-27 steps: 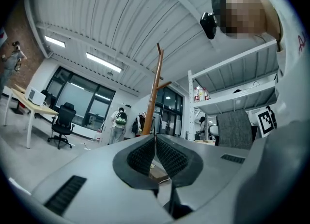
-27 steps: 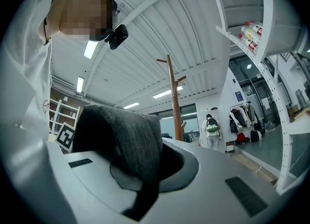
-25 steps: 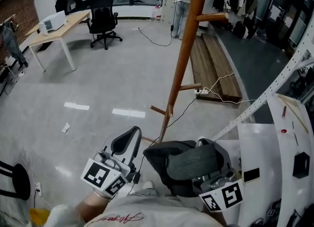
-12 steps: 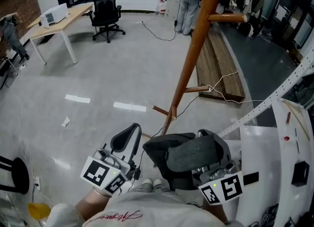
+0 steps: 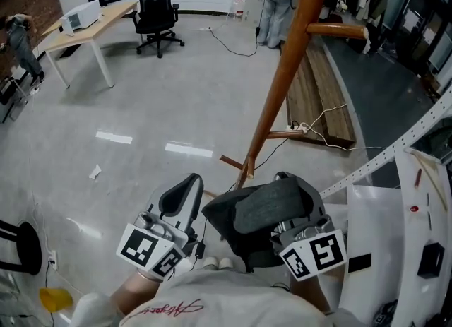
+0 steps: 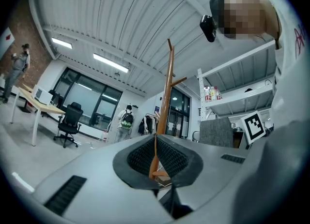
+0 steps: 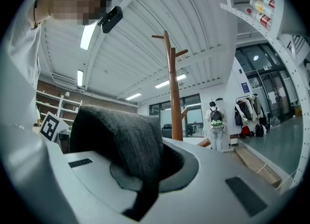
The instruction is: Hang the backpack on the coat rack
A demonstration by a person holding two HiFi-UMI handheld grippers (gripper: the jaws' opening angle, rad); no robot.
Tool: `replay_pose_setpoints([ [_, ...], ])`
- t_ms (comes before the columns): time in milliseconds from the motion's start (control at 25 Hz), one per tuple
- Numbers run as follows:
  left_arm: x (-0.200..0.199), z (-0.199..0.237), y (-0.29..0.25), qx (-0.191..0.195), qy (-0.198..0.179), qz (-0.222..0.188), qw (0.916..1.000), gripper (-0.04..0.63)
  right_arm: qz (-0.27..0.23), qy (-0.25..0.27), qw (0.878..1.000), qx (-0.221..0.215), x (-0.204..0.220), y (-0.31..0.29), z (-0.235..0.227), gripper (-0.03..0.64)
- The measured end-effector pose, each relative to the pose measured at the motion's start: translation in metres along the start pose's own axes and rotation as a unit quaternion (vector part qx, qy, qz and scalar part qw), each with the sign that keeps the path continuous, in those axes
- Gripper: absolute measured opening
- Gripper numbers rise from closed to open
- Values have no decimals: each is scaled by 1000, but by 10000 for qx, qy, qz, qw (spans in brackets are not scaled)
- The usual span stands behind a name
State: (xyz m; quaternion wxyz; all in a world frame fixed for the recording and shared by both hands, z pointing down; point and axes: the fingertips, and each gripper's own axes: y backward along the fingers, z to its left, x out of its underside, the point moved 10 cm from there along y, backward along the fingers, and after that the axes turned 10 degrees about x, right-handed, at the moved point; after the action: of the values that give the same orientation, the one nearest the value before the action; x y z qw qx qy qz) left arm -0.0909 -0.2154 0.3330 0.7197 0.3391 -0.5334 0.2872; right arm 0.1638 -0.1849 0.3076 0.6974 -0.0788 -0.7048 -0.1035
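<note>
One coat rack (image 5: 282,85) stands on the floor. One dark grey backpack (image 5: 265,209) is now nearer its pole than a second ago. Two hand-held grippers: right hand-held gripper (image 5: 293,230) clamps the backpack; left hand-held gripper (image 5: 185,190) closed, empty.

Head view — high, facing steeply down. Gripper views — close behind own jaws, facing level; all share the coat rack (image 5: 277,85).

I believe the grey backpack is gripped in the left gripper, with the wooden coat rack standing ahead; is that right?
Not quite: the backpack is gripped in the right gripper, as the right gripper view shows. The coat rack does stand ahead.
</note>
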Motion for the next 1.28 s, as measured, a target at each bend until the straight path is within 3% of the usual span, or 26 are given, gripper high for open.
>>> replay_pose_setpoints([
  [640,2,13,-5,-243,-13,71,9997,21,788,127,9957,460,42,-76,-26,17],
  [1280,4,17,5,-422,-29,175,9989,21,1712,-8,9811,901,111,-106,-43,17],
])
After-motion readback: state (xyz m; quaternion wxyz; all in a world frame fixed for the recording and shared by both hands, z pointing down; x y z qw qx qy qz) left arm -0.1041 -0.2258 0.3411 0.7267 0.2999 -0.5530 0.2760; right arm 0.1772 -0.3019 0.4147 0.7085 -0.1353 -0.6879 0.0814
